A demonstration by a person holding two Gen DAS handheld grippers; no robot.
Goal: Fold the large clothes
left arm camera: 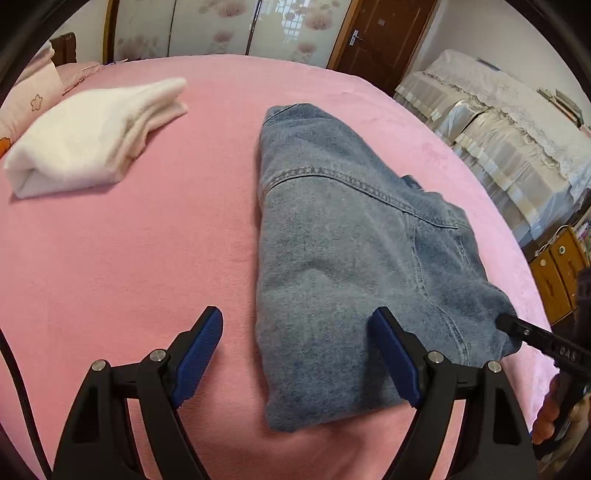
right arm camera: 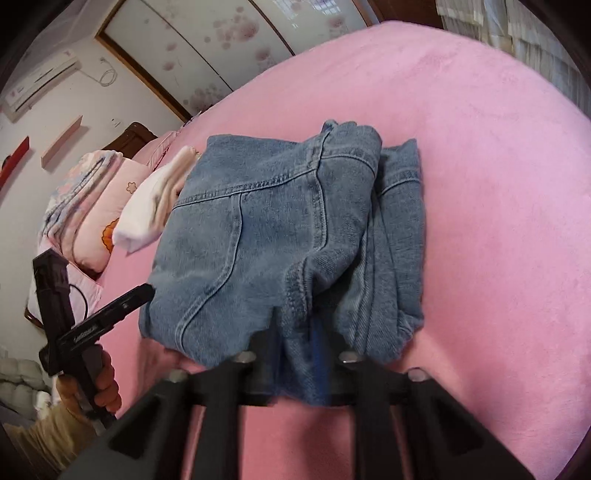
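Blue-padded fingers of the left gripper (left arm camera: 301,354) are standing wide apart and holding nothing; its right-hand finger (left arm camera: 397,363) is resting over the near part of the folded jeans (left arm camera: 354,266), while its other finger is hanging over bare bedding. Those jeans are lying folded into a thick, roughly rectangular bundle on the pink bed (left arm camera: 147,258), right of centre in the left wrist view, with seams and a back pocket facing up. In the right wrist view the jeans (right arm camera: 266,236) are showing several stacked layers along their right edge.

At the bundle's near edge, the right gripper (right arm camera: 299,332) is sitting drawn narrow around a fold of denim, its fingers partly buried in the cloth; the grip is appearing firm, though the tips themselves are hidden. From the left wrist view the right gripper (left arm camera: 508,325) is touching the jeans' near right corner.

Well apart to the left, a folded white garment (left arm camera: 92,140) is lying on the bed. Beyond it, patterned pink pillows (right arm camera: 99,206) are stacking near the headboard. A brown door (left arm camera: 380,33) and covered furniture (left arm camera: 498,122) are standing past the bed.
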